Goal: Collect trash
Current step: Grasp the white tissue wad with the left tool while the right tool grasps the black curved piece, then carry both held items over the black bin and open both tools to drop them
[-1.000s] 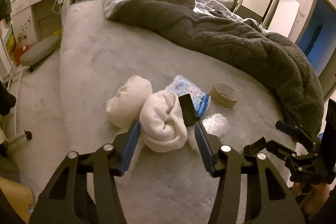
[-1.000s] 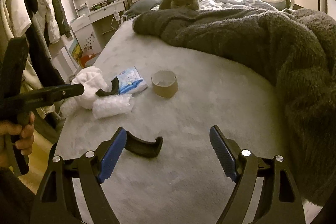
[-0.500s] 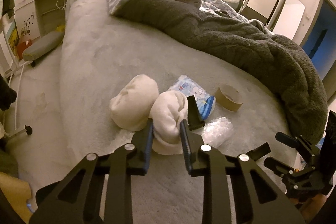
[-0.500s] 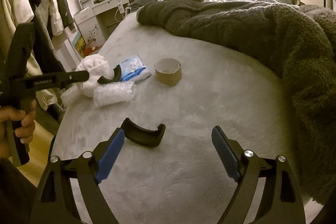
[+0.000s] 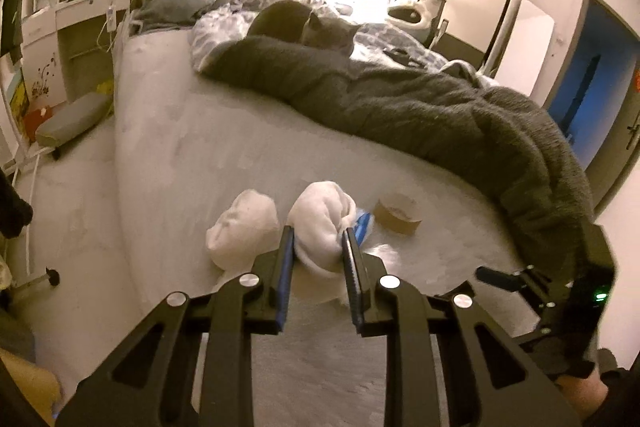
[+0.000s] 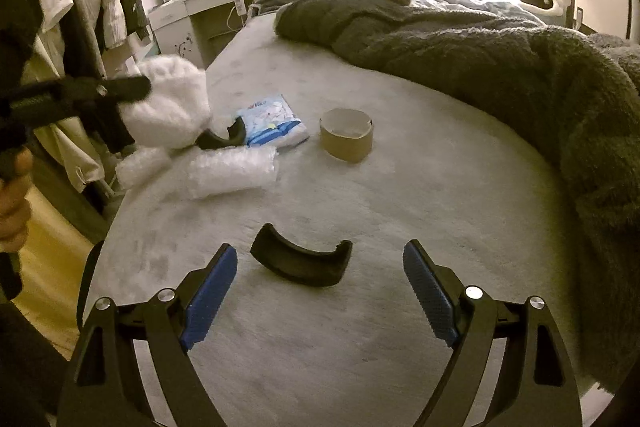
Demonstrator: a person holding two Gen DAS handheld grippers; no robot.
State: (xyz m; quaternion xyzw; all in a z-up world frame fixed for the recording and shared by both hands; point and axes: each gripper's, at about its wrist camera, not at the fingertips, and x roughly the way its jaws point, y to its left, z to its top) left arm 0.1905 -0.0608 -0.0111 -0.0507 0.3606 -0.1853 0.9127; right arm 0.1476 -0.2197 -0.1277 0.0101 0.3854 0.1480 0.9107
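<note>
Left wrist view: the left gripper (image 5: 318, 241) pinches a white wad (image 5: 320, 223) between its blue-padded fingers (image 5: 286, 267), the wad raised off the bed (image 5: 192, 155). A second white wad (image 5: 242, 229) sits just left of the fingers; a blue packet (image 5: 363, 223) peeks out behind the right finger, with a cardboard ring (image 5: 398, 213) beyond it to the right. A grey cat (image 5: 320, 29) lies far ahead on a dark blanket (image 5: 440, 107).

Right wrist view: the right gripper (image 6: 320, 287) hangs over the bed with fingers spread wide, gripping nothing. A curved black piece (image 6: 302, 261) lies between and just ahead of its tips. Farther ahead to the left lie bubble wrap (image 6: 232, 169), the packet and the ring.
</note>
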